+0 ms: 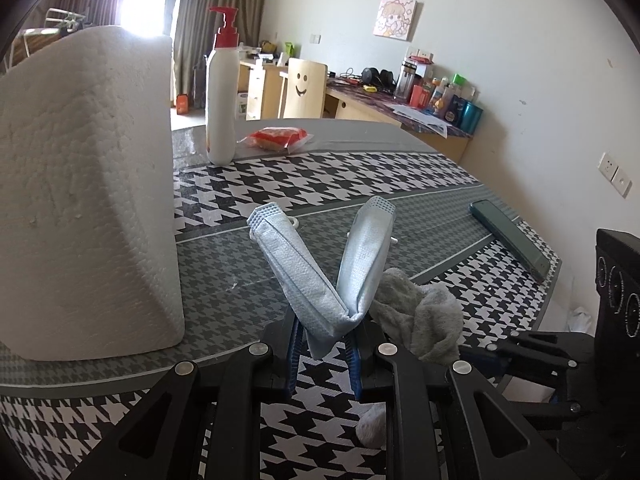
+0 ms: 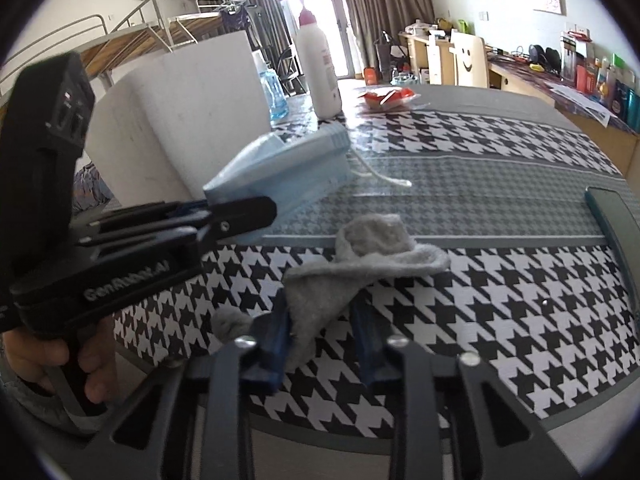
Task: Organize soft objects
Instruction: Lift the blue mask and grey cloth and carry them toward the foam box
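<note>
**Mask and sock both gripped**

The left gripper (image 1: 326, 346) is pinched on the folded blue mask (image 1: 320, 280), held up just right of the foam block (image 1: 84, 184). The right gripper (image 2: 322, 336) is nearly closed on the grey sock (image 2: 352, 264), whose far end lies on the tablecloth (image 2: 500, 304) right of the block.

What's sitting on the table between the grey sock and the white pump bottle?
The folded pale blue face mask, clamped in the left claw, between grey sock and white pump bottle; right wrist view.
</note>
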A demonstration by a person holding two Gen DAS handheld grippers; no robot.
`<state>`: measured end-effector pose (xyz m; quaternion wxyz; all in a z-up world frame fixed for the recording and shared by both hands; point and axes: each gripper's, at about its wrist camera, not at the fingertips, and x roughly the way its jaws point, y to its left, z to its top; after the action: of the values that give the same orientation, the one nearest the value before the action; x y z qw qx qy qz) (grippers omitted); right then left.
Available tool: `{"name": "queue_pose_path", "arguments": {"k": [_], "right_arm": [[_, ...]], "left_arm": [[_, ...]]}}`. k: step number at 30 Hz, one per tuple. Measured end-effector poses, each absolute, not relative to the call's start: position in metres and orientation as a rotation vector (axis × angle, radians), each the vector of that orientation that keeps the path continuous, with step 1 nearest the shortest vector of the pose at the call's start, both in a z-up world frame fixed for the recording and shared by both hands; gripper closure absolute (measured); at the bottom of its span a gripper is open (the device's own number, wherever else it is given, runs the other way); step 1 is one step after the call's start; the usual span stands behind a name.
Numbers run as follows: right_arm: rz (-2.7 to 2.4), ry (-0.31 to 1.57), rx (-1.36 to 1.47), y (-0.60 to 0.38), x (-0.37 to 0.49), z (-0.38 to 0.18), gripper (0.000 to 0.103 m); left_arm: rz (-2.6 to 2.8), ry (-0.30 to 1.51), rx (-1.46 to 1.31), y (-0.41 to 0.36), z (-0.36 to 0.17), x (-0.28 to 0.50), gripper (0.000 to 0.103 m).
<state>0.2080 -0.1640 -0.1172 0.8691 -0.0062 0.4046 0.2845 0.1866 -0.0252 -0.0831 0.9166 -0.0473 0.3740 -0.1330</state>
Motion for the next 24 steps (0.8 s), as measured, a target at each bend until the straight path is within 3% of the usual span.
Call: {"name": "queue_pose_path", "arguments": {"k": [2,5,24], "right_arm": [[0.597,0.846,-0.017,-0.163,0.206,-0.117,0.089],[0.596,0.834,-0.013,-0.163,0.204,-0.114,0.090],[0.537,0.735,-0.002,-0.177,0.206,-0.082,0.091]], "left_arm": [[-0.280,0.768,-0.096,-0.025,-0.083,0.185,0.082],[-0.276,0.759,-0.096,-0.023,-0.081,0.183,0.082],[-0.269,0.688,-0.079,-0.019,-0.062,0.165,0.082]]}}
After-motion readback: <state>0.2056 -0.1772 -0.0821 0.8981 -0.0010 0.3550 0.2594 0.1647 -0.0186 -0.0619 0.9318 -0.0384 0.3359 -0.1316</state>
